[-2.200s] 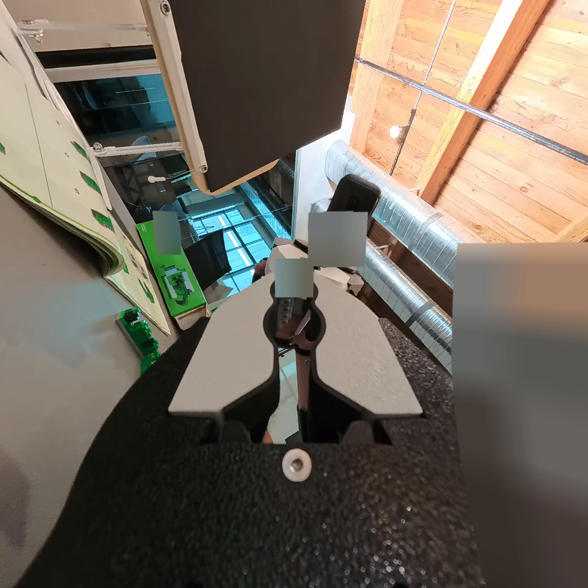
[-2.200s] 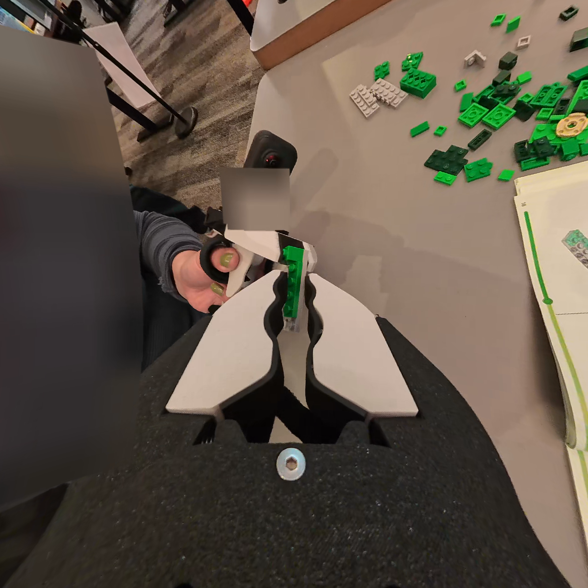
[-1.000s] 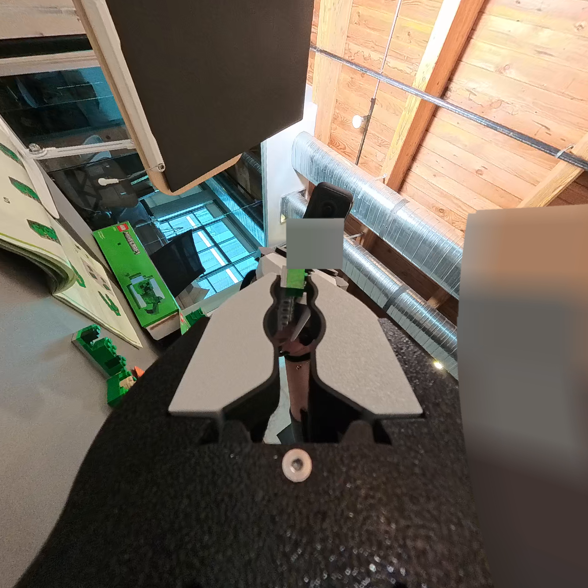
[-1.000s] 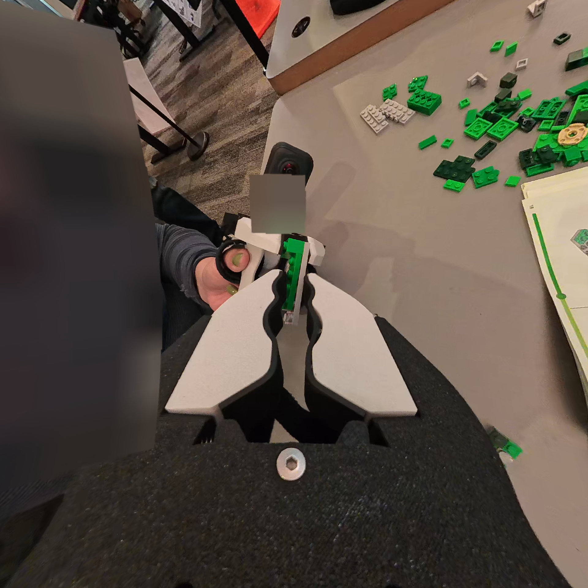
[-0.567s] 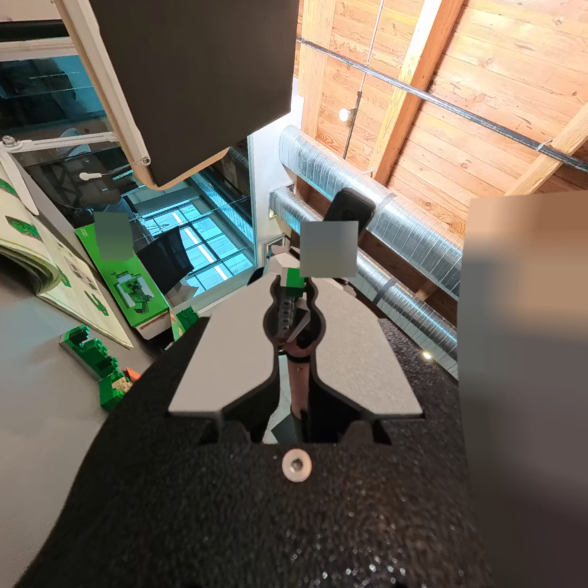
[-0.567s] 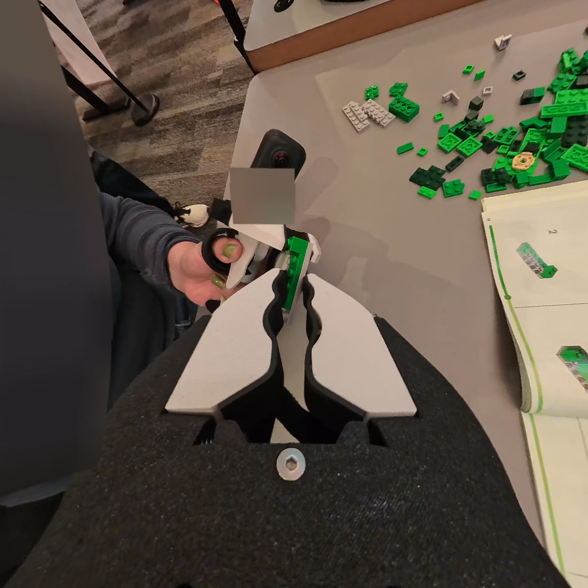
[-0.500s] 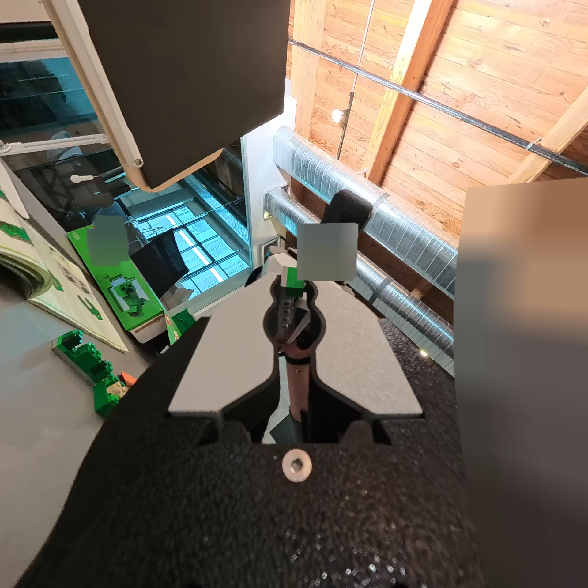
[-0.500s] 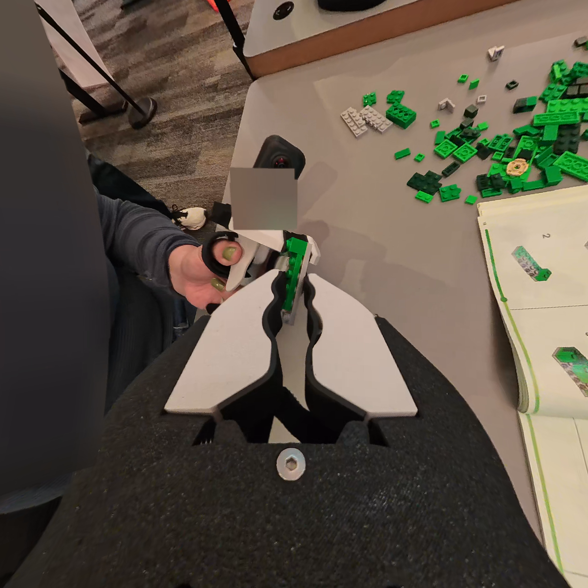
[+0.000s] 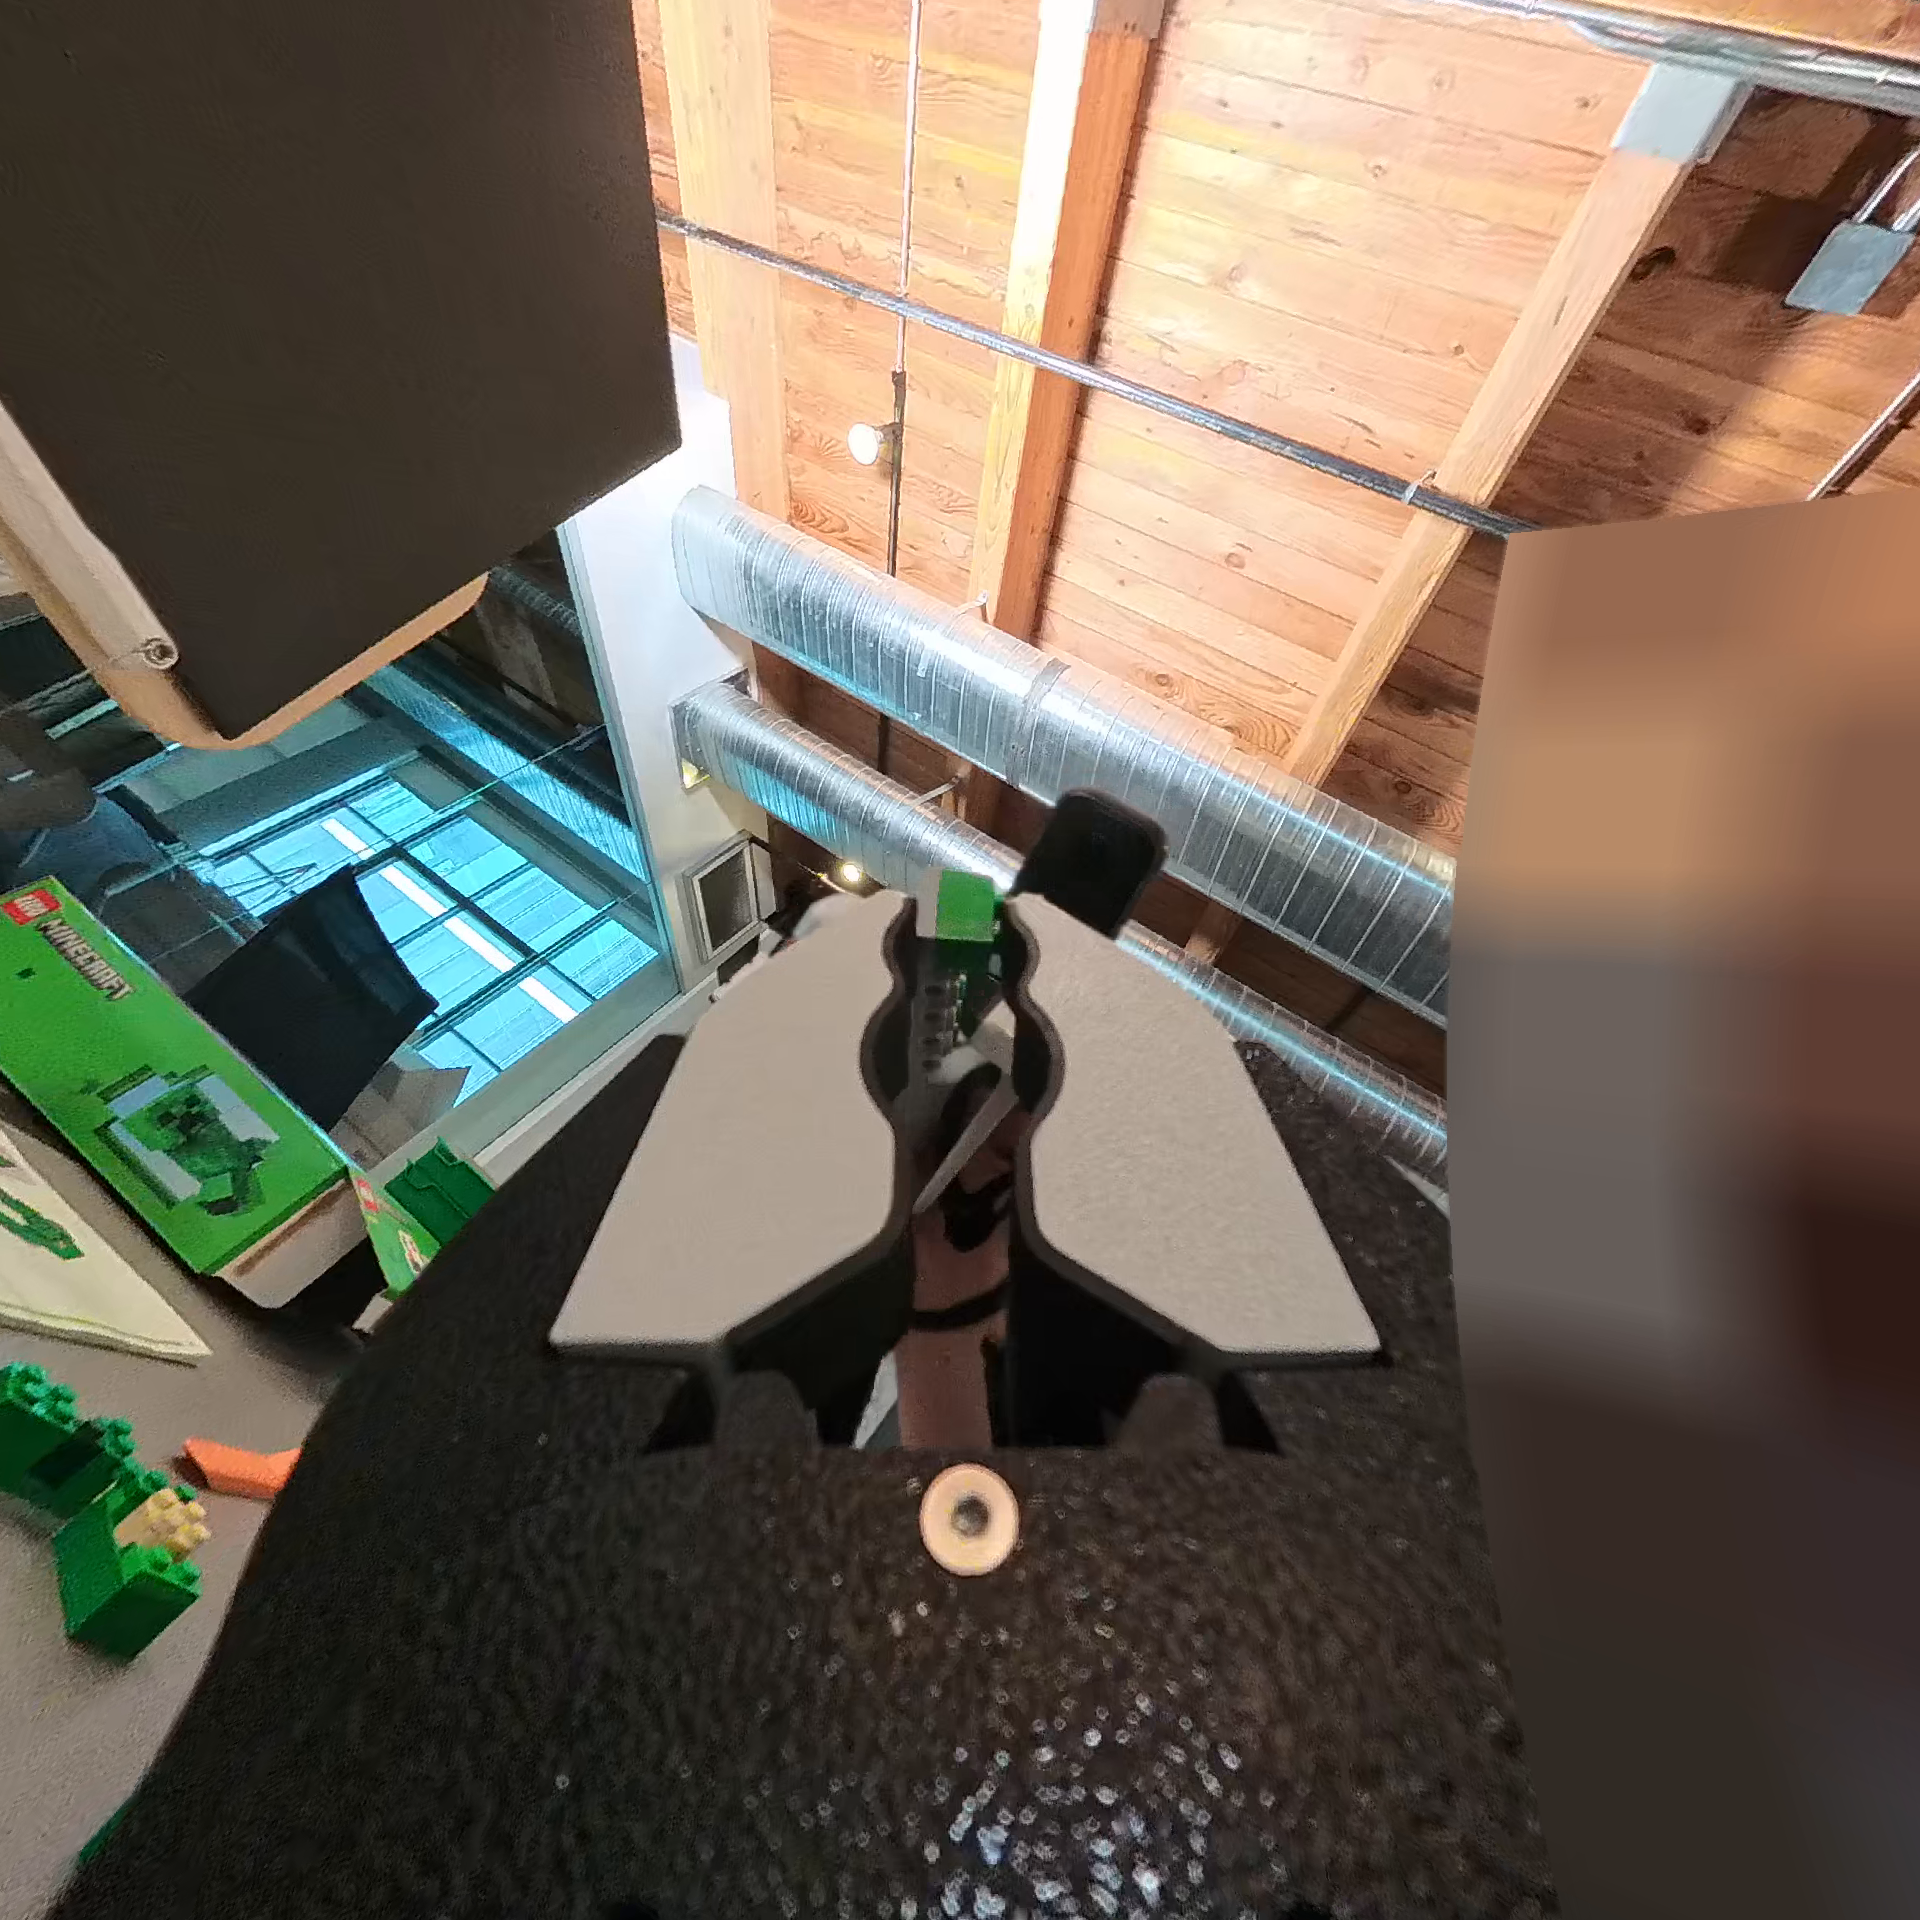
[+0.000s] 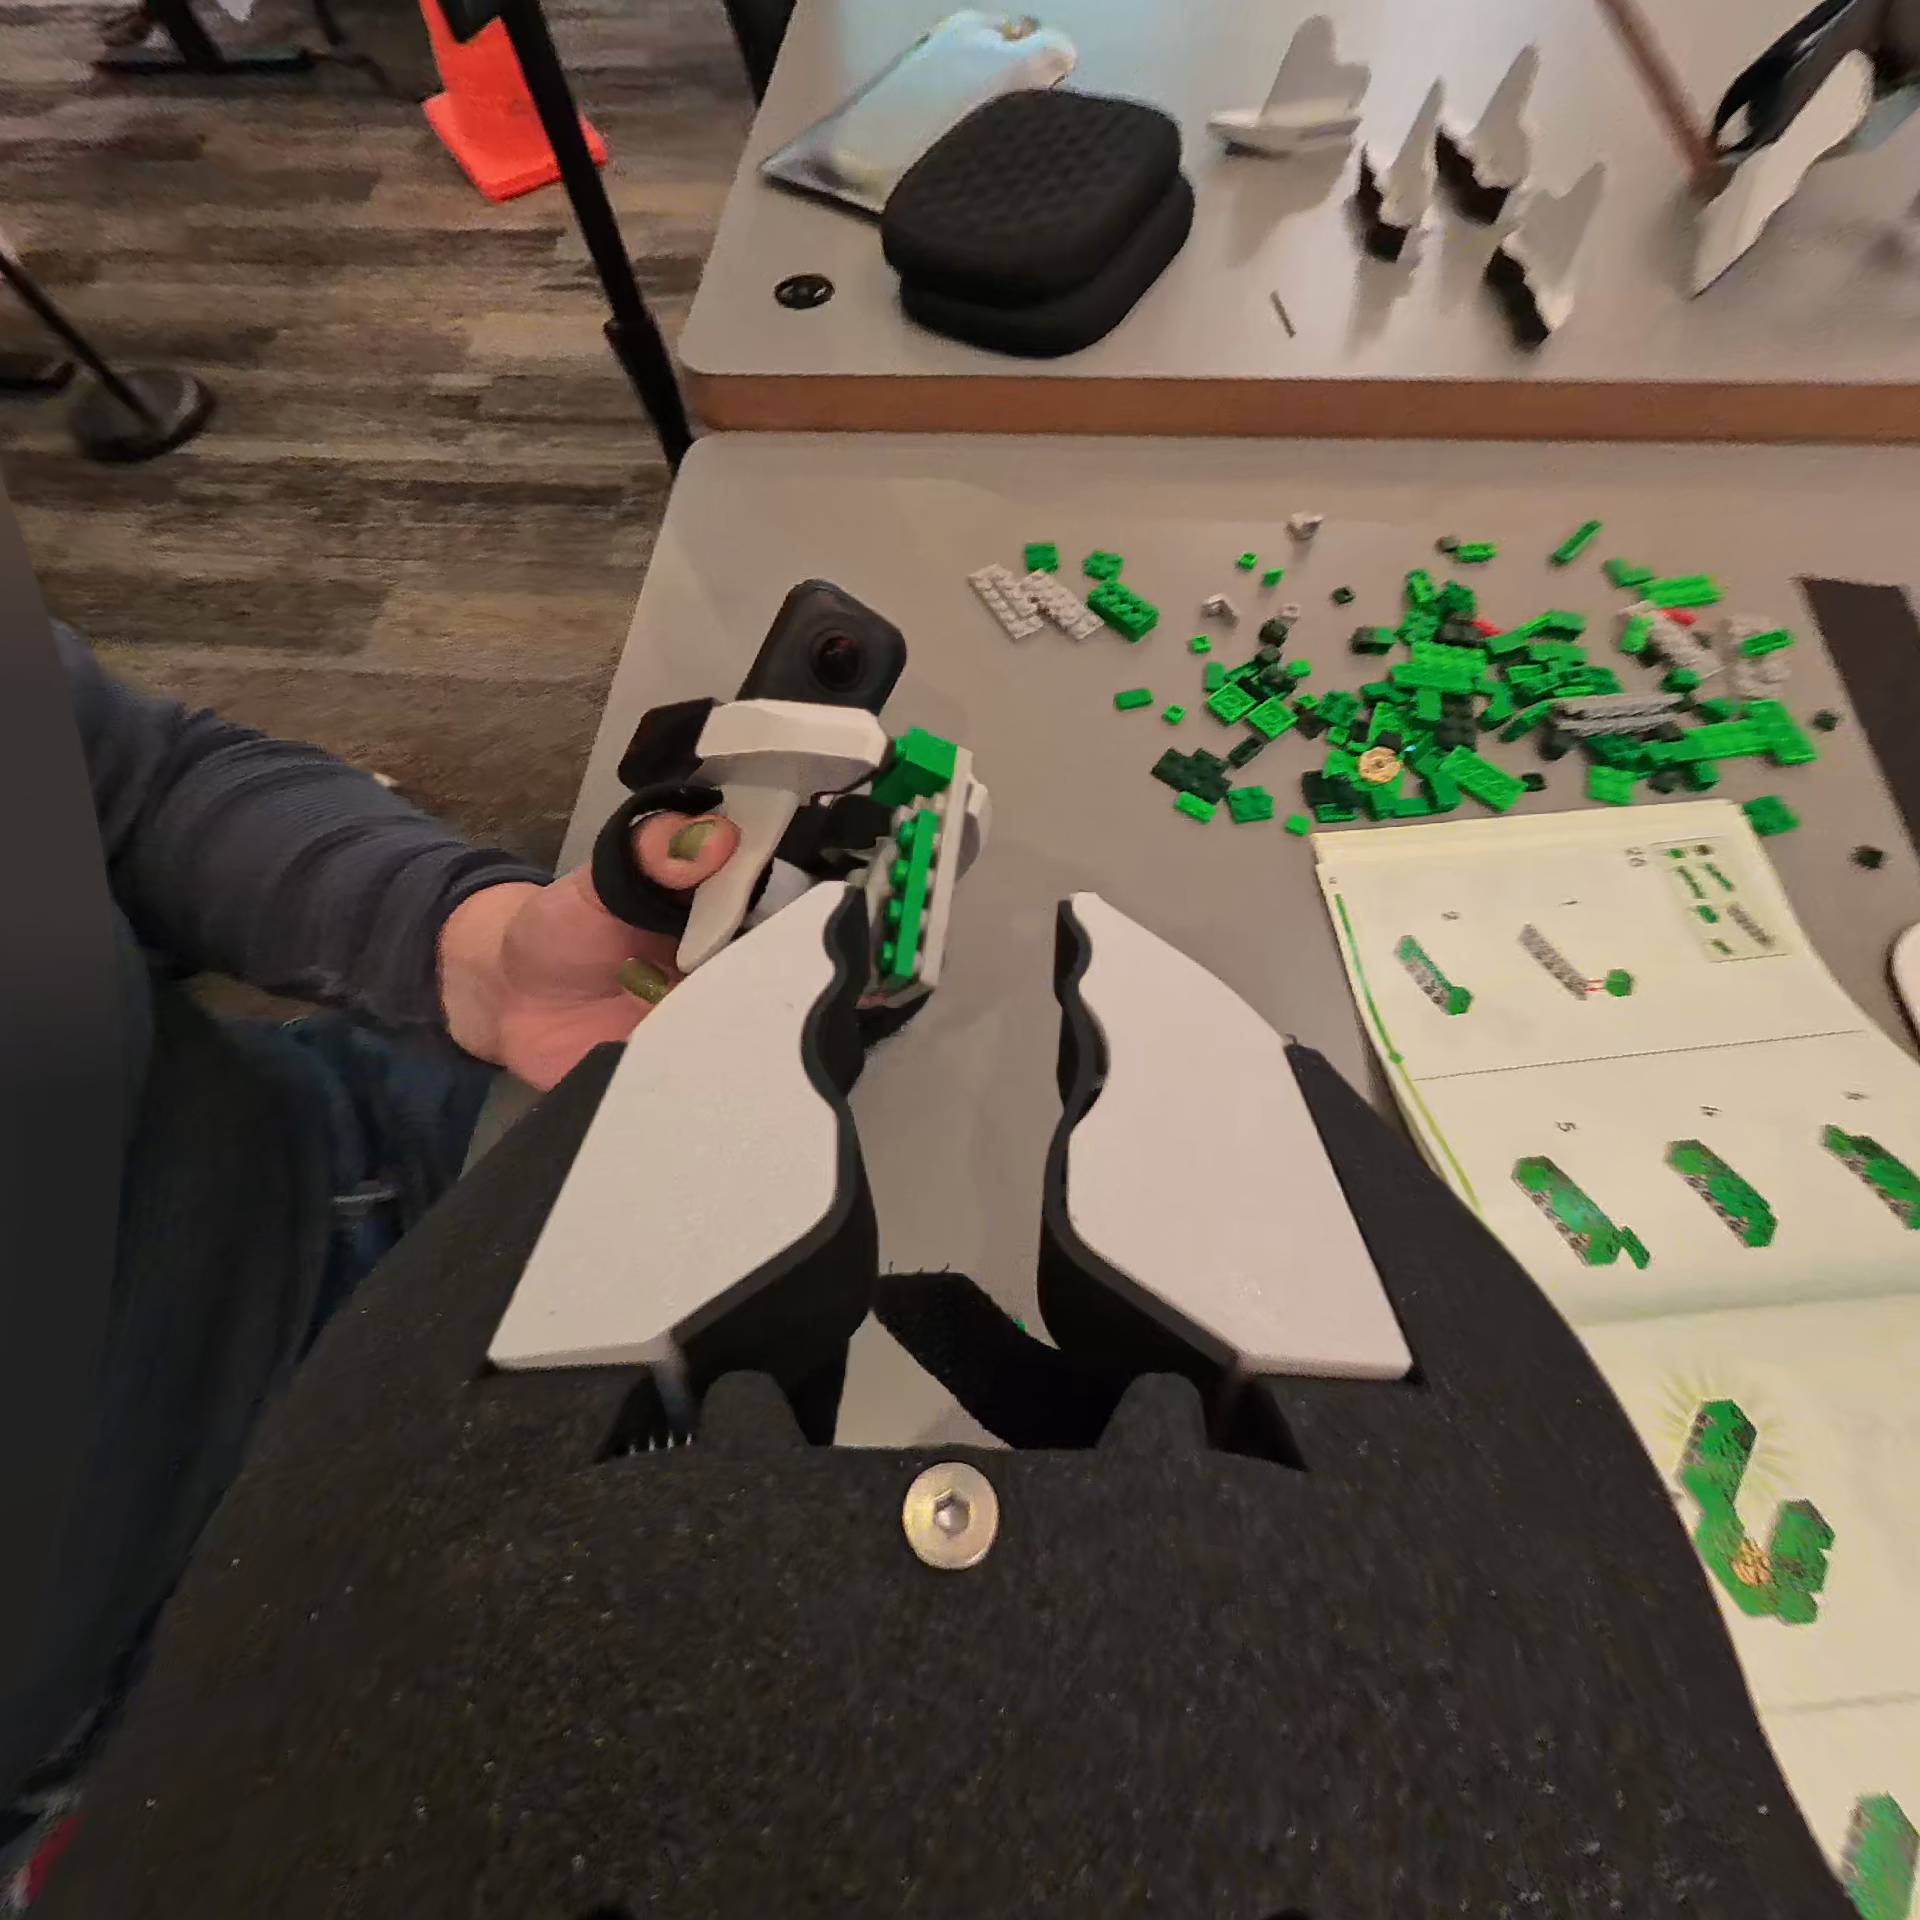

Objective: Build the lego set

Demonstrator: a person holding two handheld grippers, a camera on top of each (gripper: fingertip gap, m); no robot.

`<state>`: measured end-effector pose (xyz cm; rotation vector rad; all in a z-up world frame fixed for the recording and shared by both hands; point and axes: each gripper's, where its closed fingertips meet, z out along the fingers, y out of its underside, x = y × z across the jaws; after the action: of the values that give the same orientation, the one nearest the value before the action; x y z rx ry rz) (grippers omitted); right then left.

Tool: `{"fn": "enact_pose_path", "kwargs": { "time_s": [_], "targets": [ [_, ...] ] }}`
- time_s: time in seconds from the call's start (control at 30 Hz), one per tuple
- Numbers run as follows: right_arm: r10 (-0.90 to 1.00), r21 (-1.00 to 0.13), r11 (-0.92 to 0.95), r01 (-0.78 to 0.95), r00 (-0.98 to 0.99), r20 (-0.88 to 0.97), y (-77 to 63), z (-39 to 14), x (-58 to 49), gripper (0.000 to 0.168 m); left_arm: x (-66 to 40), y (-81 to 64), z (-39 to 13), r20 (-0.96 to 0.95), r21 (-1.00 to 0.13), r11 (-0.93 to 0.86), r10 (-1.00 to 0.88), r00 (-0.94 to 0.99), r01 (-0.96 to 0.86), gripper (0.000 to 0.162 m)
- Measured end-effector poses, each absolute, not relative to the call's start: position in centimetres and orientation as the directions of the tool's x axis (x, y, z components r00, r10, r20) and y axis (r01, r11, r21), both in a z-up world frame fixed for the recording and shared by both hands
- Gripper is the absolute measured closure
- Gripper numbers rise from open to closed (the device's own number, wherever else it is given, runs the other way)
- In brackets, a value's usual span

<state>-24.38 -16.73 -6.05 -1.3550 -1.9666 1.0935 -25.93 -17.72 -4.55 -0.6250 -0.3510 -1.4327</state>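
My left gripper is shut on a small lego assembly, a grey plate with green bricks, and holds it up in the air, pointing at the ceiling. In the right wrist view the same assembly sits between the left gripper's white fingers, held by a person's hand. My right gripper is open, with its left finger just beside the assembly's lower end. Loose green, dark and grey bricks lie scattered on the grey table.
An open instruction booklet lies on the table at the right. A black case and spare white gripper fingers are on the far table. In the left wrist view are a green lego box and a partial green build. My two grippers' fingertips are within a few centimetres of each other. From the right gripper's tips to the partial green build is close to 20 cm.
My right gripper has opened and let go of the assembly, which now stays in the left gripper alone. The right view has swung to show more of the table.
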Motion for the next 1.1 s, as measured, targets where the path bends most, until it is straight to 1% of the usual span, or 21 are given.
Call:
{"fn": "enact_pose_path", "kwargs": {
  "time_s": [0.03,0.13,0.3,0.47,0.57,0.8,0.9,1.1],
  "targets": [
    [0.935,-0.844,0.177,0.506,-0.354,-0.016,-16.8,-6.1,-24.4,0.139,-25.9,-17.6,-4.5,0.581,-0.193,0.018,-0.803,0.129,0.981,0.148],
    [0.947,-0.863,0.164,0.477,-0.322,0.003,-16.9,-6.2,-24.6,0.143,-26.0,-17.6,-4.5,0.578,-0.183,0.015,-0.807,0.120,0.983,0.148],
    [0.941,-0.877,0.085,0.473,-0.329,-0.085,-17.1,-6.1,-24.5,0.145,-25.9,-17.7,-4.3,0.570,-0.192,0.021,-0.812,0.129,0.981,0.148],
    [0.934,-0.902,0.023,0.431,-0.330,-0.134,-16.9,-5.0,-24.2,0.146,-26.4,-17.9,-4.1,0.563,-0.165,0.024,-0.818,0.114,0.986,0.148],
    [0.938,-0.907,0.010,0.422,-0.317,-0.137,-16.6,-4.9,-24.0,0.147,-26.2,-17.8,-4.2,0.569,-0.180,0.023,-0.813,0.123,0.983,0.148],
    [0.942,-0.910,0.019,0.415,-0.311,-0.122,-17.1,-5.4,-24.1,0.154,-25.4,-17.5,-4.4,0.578,-0.186,0.016,-0.807,0.123,0.982,0.148],
    [0.955,-0.915,0.038,0.402,-0.285,-0.086,-17.3,-5.7,-24.4,0.155,-25.2,-17.5,-4.4,0.581,-0.184,0.021,-0.804,0.126,0.983,0.148],
    [0.976,-0.917,0.164,0.363,-0.195,0.098,-17.3,-5.8,-24.3,0.154,-25.2,-17.6,-4.6,0.578,-0.177,0.020,-0.807,0.120,0.984,0.148]
  ]
}}
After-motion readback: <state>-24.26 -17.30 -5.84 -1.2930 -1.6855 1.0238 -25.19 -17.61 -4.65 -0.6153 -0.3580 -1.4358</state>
